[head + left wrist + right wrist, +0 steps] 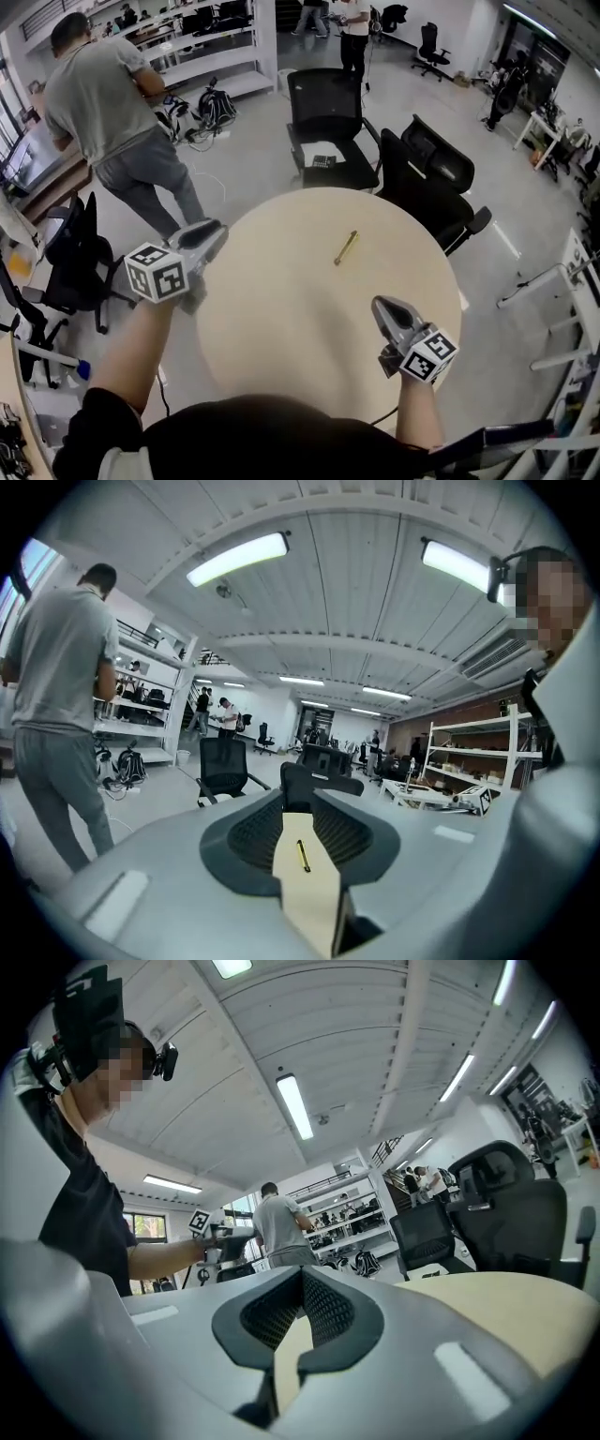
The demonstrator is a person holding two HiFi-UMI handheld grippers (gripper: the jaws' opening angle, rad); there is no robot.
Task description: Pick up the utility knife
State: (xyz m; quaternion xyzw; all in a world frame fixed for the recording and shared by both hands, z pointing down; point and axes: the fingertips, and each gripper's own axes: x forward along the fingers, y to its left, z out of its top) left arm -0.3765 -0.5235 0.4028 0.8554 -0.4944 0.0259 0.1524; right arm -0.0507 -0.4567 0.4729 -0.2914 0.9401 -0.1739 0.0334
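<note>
Utility knife (pixel 346 247) alone on round table (pixel 281 323), office chairs (pixel 327 101) behind

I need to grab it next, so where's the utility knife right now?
In the head view, the utility knife lies on the round table, on its far side, right of centre, nearest the black chairs beyond the edge.

I see a round, pale beige worktop (pixel 281 309). On it lies a slim yellow utility knife (pixel 346 247), set diagonally, right of centre and toward the far edge.
</note>
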